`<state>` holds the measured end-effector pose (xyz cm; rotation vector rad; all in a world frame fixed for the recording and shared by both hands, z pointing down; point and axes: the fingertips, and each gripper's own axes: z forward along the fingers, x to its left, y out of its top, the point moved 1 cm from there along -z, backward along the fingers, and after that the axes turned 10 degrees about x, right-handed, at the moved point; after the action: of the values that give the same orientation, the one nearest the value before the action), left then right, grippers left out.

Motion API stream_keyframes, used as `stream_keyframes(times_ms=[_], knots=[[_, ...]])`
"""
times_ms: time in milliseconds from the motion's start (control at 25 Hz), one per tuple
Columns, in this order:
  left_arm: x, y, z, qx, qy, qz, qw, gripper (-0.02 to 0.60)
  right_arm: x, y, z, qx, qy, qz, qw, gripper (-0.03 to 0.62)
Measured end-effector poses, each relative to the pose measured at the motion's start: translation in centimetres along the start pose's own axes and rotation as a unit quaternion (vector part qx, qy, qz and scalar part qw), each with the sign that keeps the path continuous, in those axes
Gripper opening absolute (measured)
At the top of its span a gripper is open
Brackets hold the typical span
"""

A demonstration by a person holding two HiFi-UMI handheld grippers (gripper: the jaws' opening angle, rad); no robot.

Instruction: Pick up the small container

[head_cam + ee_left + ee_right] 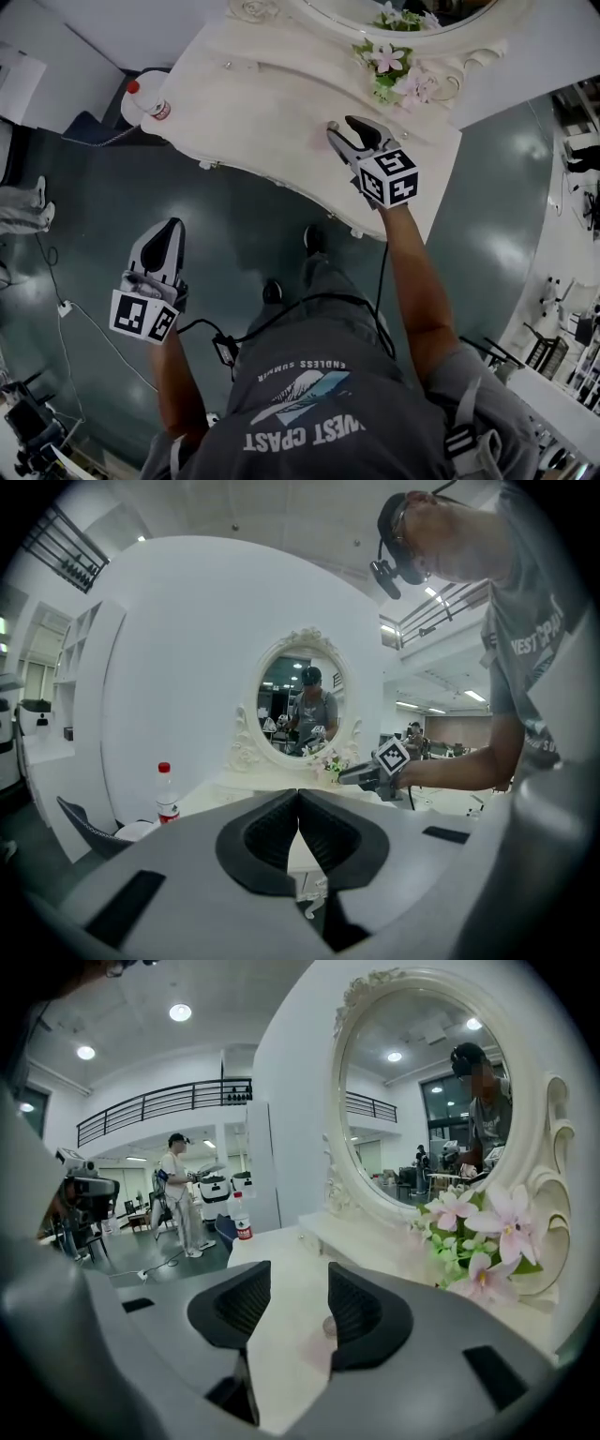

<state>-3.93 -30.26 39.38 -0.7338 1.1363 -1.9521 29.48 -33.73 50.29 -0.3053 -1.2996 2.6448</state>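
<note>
The small container (330, 1327) is a tiny round, pale, see-through pot on the white dressing table (262, 103). In the right gripper view it lies just beside the inner face of the right-hand jaw, low between the jaws. My right gripper (343, 125) hovers over the table's right part, close to the flowers, with its jaws (298, 1283) open and no pad pressing on the pot. In the head view the container is hidden by the fingers. My left gripper (169, 227) hangs over the floor, left of the table, shut on nothing (299, 799).
A pink-and-white flower bunch (394, 70) and an ornate oval mirror (422, 1101) stand at the back of the table. A red-capped water bottle (150, 101) stands at its left end. Cables (84, 319) trail on the dark floor. Another person (178, 1194) stands far off.
</note>
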Motion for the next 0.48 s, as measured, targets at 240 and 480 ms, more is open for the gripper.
stream_keyframes(times_ms=[240,480], knots=[[0.5,-1.8,1.2,0.021,0.003,-0.015,0.9997,0.015,-1.5,-2.2,3.4,0.022,-0.008,0.003,1.000,0.219],[0.7,-3.6,2.6,0.034,0.006,-0.030,0.9990,0.016,-3.1,-4.3,6.2,0.037,-0.013,0.005,0.999,0.219]])
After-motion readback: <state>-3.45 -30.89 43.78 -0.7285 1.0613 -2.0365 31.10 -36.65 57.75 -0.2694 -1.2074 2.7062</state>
